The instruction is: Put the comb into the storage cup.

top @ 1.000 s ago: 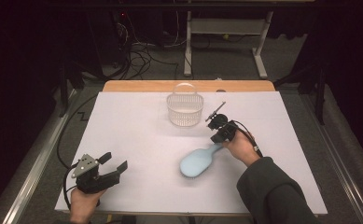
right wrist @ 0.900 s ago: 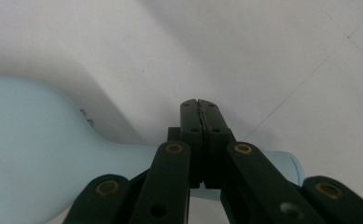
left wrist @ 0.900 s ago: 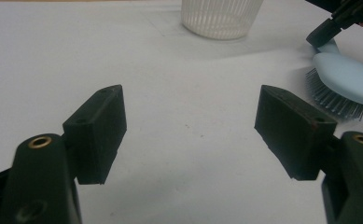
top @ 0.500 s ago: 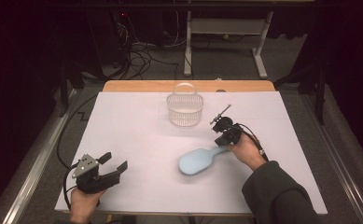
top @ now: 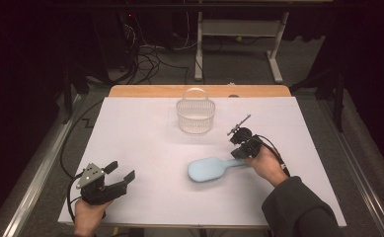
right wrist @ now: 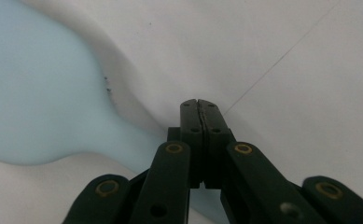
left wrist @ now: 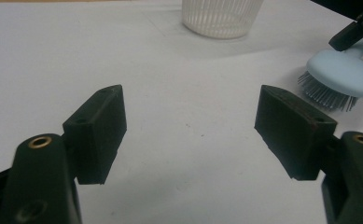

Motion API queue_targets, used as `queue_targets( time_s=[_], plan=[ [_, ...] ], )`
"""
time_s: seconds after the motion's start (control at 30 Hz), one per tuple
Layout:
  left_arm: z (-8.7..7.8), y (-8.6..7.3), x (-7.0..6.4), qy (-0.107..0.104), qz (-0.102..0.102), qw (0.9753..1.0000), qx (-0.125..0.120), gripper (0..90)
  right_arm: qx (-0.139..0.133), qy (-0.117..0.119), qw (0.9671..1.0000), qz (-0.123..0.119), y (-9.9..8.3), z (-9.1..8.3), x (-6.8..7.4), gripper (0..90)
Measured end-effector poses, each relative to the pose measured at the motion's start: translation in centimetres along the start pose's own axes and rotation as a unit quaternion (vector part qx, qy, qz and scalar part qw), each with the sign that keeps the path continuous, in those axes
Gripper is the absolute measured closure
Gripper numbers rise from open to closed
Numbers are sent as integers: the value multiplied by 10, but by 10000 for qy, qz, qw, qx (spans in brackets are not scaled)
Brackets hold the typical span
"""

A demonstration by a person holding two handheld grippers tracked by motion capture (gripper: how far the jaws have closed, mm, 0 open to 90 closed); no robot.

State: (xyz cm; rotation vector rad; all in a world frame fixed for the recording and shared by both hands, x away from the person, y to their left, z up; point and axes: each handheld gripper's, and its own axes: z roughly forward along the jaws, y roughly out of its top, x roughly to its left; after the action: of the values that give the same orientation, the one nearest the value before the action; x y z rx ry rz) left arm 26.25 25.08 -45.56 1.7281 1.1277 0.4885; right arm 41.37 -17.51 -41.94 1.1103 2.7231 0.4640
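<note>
Right now I am holding my right claw point(top: 238, 150) over the handle of the pale blue hairbrush point(top: 210, 169), which is lying bristles down on the white desk point(top: 145, 143) a little right of the middle. In the right gripper view the two jaws are pressing flat together, tip to tip, with the brush handle passing beneath them (whether anything is pinched between them I cannot tell, since the pads look closed on themselves). My left claw point(top: 120, 177) is resting near the desk's front left corner with its jaws spread wide apart and nothing between them, only bare white surface. It is pointing toward the brush, whose bristled head is showing at the right edge of the left gripper view. A white slatted basket point(top: 195, 114) is standing upright toward the far edge, well apart from both claws.
</note>
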Motion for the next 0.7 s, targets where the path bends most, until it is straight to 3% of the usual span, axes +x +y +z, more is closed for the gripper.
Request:
queue_targets(
  time_s=[0.37, 0.47, 0.7],
  plan=[
    [0, 0, 0, 6, -10, 10000, 0, 242, -119, 28, 9998, -141, -13, -9, 4, 900],
    [0, 0, 0, 10, -15, 10000, -10, 242, -111, 40, 9999, -10, -16, -10, 6, 900],
    [0, 0, 0, 13, -23, 10000, -12, 242, -162, 75, 9998, -78, -20, -11, 5, 900]
  ],
)
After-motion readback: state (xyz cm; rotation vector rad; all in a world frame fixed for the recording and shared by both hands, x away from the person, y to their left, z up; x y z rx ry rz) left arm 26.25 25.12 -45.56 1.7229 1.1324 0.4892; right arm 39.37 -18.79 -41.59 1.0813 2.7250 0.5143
